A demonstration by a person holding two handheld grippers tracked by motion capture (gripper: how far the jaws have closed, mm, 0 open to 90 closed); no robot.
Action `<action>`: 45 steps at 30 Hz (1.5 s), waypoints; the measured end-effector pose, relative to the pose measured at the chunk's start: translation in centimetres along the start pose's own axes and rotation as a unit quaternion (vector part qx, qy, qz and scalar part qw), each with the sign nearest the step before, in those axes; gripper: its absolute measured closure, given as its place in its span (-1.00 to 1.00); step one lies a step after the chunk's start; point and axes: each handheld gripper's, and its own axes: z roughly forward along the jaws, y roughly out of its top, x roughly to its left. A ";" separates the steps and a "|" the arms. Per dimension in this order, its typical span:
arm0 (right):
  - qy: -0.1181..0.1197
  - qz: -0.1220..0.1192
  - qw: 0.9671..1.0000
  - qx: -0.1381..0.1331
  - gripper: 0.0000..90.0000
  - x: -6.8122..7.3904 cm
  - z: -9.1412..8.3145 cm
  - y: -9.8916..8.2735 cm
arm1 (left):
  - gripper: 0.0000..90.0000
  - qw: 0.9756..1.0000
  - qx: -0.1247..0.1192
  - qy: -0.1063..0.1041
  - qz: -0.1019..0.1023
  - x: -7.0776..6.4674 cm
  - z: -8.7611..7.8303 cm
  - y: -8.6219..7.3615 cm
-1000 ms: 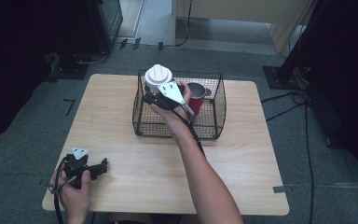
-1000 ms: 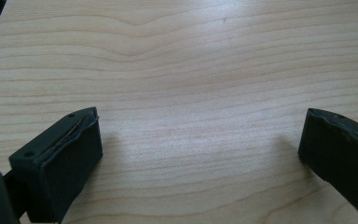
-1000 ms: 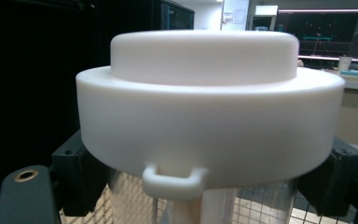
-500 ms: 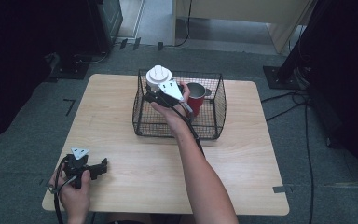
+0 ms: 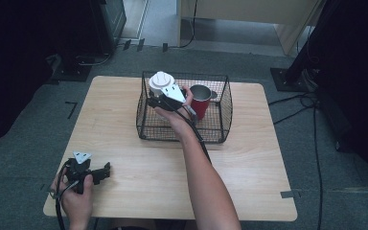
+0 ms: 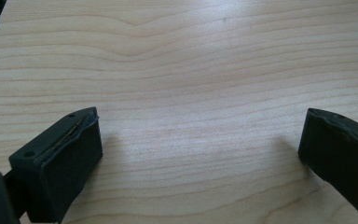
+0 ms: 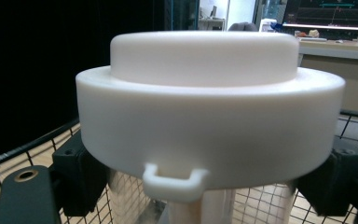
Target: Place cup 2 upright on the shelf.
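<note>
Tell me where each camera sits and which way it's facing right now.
High view: above the person's side, looking forward and down on the table; both forearms, left claw, right claw.
Left gripper view: on the left claw, facing bare tabletop.
Right gripper view: on the right claw, facing the white-lidded jar.
Shared: high and right gripper views both show the jar at the wire basket.

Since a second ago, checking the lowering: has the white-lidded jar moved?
Yes. The white-lidded jar in the right tool has sunk slightly toward the wire basket.
</note>
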 end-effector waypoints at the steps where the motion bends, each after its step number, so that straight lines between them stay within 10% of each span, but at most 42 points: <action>1: 0.001 0.000 1.000 0.001 -0.65 0.0 0.0 -0.1 | -1.00 1.000 0.000 0.000 0.000 0.0 0.0 0.0; 45: 0.062 -0.016 0.997 0.041 -0.98 -2.8 -1.2 -0.8 | -1.00 1.000 0.001 0.000 0.000 0.0 0.0 0.0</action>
